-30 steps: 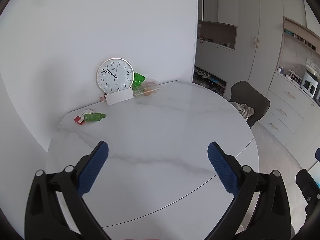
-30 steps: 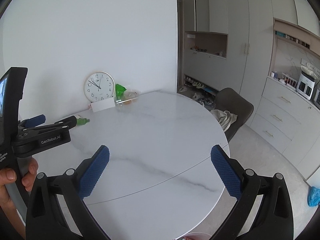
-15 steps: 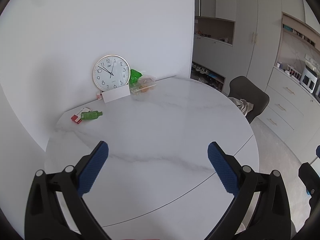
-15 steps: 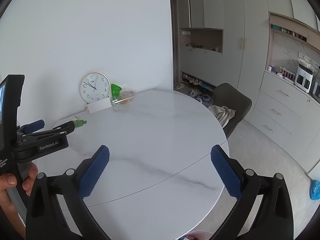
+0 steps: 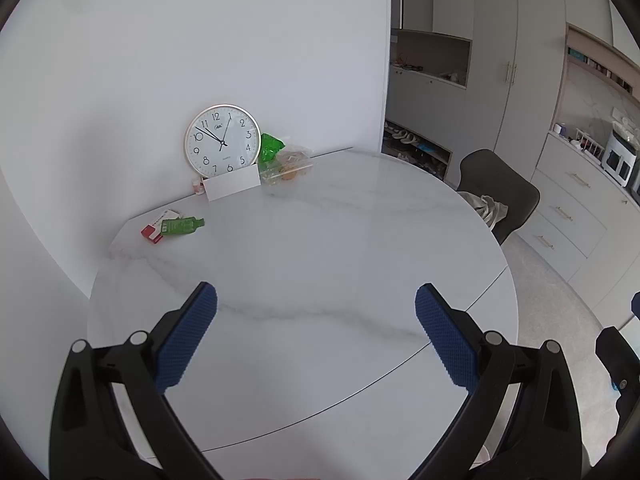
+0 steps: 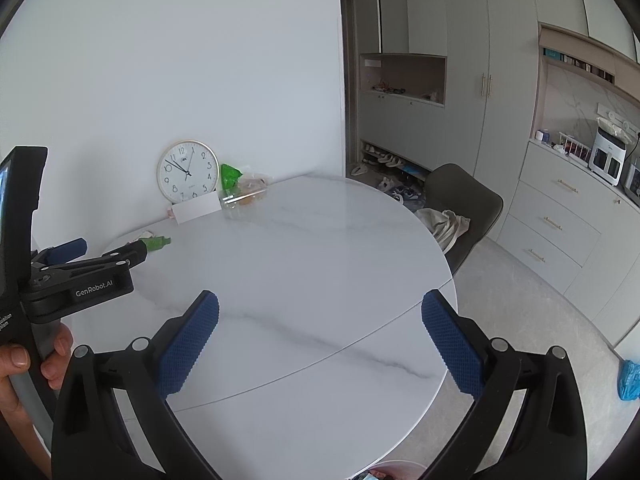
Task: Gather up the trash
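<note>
A green bottle (image 5: 182,225) lies on its side at the far left of the round white marble table (image 5: 304,264), next to a red and white packet (image 5: 157,230). A green bag (image 5: 270,148) and a clear plastic food box (image 5: 289,165) sit by the wall. My left gripper (image 5: 316,320) is open and empty over the table's near part. My right gripper (image 6: 320,324) is open and empty too. In the right wrist view the left gripper (image 6: 80,268) partly hides the green bottle (image 6: 157,243).
A round wall clock (image 5: 222,141) leans on the wall behind a white card (image 5: 232,187). A dark chair (image 5: 500,196) with a cloth on it stands at the table's right. Cabinets and drawers line the right side. A blue bag (image 6: 628,380) lies on the floor.
Both grippers have drawn back and risen slightly, so the table and trash look a little farther and lower. Both stay open.
</note>
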Tool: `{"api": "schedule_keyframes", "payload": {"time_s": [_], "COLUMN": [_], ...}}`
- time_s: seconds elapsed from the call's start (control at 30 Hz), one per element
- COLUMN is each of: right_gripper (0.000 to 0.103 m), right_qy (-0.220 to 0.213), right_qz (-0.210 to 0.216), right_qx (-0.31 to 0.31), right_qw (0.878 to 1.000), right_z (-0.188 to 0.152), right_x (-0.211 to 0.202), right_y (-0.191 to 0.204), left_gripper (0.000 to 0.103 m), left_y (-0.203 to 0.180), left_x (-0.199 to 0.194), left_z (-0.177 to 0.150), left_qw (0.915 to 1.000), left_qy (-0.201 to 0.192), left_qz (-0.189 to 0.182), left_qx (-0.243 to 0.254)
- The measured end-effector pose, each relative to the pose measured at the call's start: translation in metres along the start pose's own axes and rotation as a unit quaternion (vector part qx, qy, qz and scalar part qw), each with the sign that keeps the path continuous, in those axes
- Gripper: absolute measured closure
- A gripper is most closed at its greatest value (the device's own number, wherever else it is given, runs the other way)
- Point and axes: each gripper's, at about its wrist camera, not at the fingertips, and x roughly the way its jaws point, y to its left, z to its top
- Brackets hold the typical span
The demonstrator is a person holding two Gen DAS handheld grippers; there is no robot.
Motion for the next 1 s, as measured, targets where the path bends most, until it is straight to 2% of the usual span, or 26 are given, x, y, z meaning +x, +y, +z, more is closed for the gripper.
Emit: {"api": "schedule_keyframes", "payload": {"time_s": [0.73, 1.0], "right_gripper": [0.002, 0.002], "right_qy": [0.001, 0.000], "right_qz": [0.001, 0.001], "right_qx": [-0.002, -0.001], "right_qw": [1.000, 1.000], "right_z": [-0.0030, -0.0033], "right_x": [0.0011, 0.0004], "right_y": [-0.0021, -0.0033], "left_gripper": [0.008, 0.008], "left_y": [0.0013, 0.0049], "left_x": [0.0016, 0.0028], "left_z": [0.0014, 0.0009], "left_qw": [1.0000, 0.9998], "left_qy": [-0.002, -0.015], "left_qz": [0.005, 0.007], "left_qx": [-0.002, -0.008]}}
